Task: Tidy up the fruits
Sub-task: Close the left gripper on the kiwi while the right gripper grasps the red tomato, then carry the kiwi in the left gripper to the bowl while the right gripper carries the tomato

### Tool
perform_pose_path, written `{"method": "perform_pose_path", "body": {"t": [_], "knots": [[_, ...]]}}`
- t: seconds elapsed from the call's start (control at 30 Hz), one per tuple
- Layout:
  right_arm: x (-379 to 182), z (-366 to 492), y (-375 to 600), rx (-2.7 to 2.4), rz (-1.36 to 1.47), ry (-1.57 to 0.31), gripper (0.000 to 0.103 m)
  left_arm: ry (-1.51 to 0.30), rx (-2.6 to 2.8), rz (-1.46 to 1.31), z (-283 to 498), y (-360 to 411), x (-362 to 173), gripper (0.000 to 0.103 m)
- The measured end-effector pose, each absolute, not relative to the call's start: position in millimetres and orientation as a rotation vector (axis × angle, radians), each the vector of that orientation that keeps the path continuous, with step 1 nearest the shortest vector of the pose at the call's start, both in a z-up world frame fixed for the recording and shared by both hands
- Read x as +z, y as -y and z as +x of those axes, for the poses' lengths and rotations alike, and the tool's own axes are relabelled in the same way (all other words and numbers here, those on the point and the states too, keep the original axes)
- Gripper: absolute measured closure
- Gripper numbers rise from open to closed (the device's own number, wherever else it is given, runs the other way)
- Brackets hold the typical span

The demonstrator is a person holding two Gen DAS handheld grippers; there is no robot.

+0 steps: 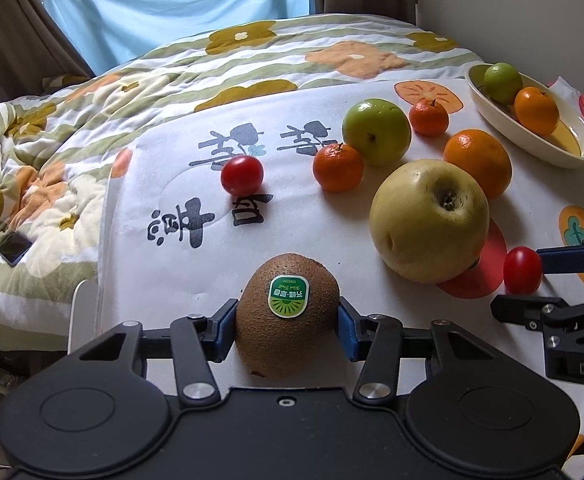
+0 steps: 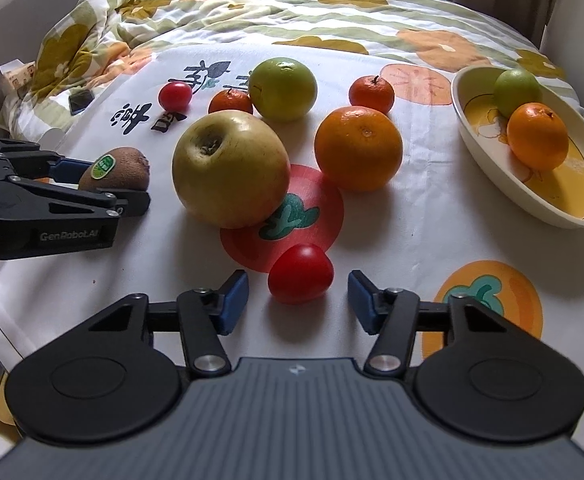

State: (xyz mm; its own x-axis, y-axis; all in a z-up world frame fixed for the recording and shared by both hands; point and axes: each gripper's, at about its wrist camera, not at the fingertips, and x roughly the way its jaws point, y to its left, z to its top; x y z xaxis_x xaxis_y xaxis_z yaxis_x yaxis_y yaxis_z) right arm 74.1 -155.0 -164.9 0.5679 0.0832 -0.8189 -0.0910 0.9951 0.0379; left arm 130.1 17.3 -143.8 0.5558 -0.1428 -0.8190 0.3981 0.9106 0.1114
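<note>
1. Kiwi (image 1: 288, 316) sits clamped between the blue pads of your left claw (image 1: 288, 326), green sticker facing up, low over the white printed cloth (image 1: 172, 280).
2. Your right claw (image 2: 298, 304) is spread wide and grips nothing; a red cherry tomato (image 2: 301, 274) lies on the cloth between its pads, touching neither.
3. Just beyond that tomato rests a big yellow-green pear (image 2: 230, 168), with a large orange (image 2: 358, 148) to its right.
4. Farther off lie a green apple (image 2: 283, 89), two small tangerines and a second tomato (image 2: 175, 96).
5. At far right, your oval dish (image 2: 492, 160) holds a green fruit and an orange.
</note>
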Motion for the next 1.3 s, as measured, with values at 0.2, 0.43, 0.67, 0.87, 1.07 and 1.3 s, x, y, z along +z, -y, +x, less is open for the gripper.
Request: {"method": "perform_pose_path", "body": {"t": [0.2,0.43,0.67,0.87,1.07,1.3], "knots": [[-165,74,156,0.100,-0.013,-0.950,0.044,-0.936,-0.293,0.279,122,-23,-143,0.049],[-163,74,157,0.111,-0.011,-0.940,0.053,-0.932,-0.266,0.258,111,-24,-137,0.049],[-149,70,167,0.130,0.012,-0.913,0.054,-0.913,-0.245,0.249,103,-14,-117,0.049],[-131,64,188,0.139,0.026,-0.885,0.054,-0.894,-0.234,0.229,94,5,-98,0.049],[-110,56,221,0.118,0.050,-0.855,0.054,-0.867,-0.260,0.228,88,34,-76,0.049],[-91,51,271,0.064,0.066,-0.828,0.054,-0.838,-0.314,0.228,88,80,-63,0.049]]}}
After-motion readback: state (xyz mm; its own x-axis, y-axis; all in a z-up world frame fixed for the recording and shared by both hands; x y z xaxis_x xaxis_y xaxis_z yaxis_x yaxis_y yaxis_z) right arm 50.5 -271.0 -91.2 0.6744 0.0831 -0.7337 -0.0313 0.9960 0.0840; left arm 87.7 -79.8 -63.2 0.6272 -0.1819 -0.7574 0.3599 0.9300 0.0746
